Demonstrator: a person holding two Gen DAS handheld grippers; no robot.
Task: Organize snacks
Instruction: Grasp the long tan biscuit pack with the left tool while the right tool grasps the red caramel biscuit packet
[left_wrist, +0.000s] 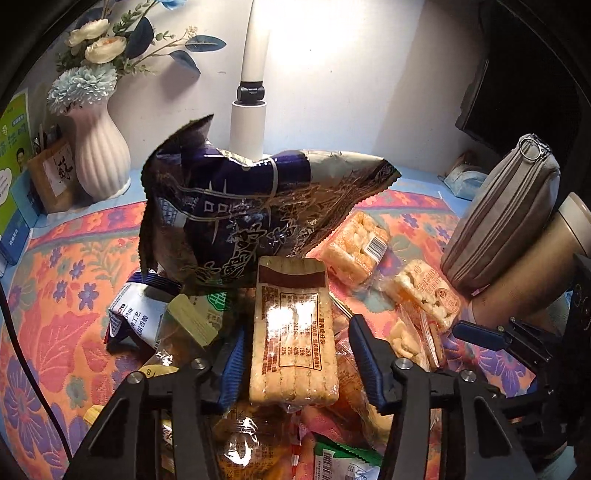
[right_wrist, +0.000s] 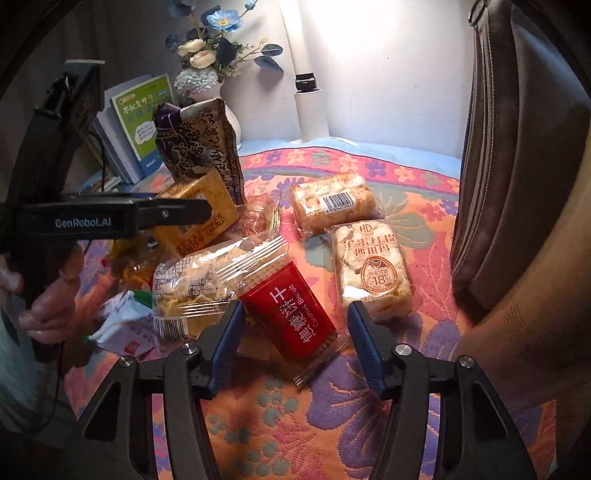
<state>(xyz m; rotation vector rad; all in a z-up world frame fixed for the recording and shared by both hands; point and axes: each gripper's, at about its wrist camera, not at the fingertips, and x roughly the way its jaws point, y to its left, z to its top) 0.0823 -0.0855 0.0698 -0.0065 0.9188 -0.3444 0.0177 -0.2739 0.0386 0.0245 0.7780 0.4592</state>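
your left claw (left_wrist: 295, 365) sits over the snack pile with a long clear-wrapped biscuit pack (left_wrist: 293, 332) lying between its blue pads. the left pad looks right against the pack's edge, the right pad stands a little apart from it, so the claw is part open and not clamped on the pack. just behind that pack stands the big dark purple snack bag (left_wrist: 243, 210), upright and crumpled, and it makes a good landmark. to the right of the purple bag two puffed-rice bars lie on the floral cloth (left_wrist: 55, 314): the one with the barcode (left_wrist: 356, 243) nearer the bag, the orange-labelled one (left_wrist: 428, 291) further right. behind the bag to the left is a white ribbed vase (left_wrist: 99, 155) with flowers, and far right of it a grey zip pouch (left_wrist: 506, 218) leans on a tan cylinder.

your right claw (right_wrist: 295, 343) is also part open, with the red caramel biscuit packet (right_wrist: 291, 314) between its pads; neither pad presses on it and the packet lies flat on the cloth. beside it on the left a clear bag of crackers (right_wrist: 207, 280) touches the packet. the purple bag stands well behind them, with a yellow pack (right_wrist: 199, 210) leaning in front of it. your hand (right_wrist: 48, 306) on the left claw's handle shows at the left edge.
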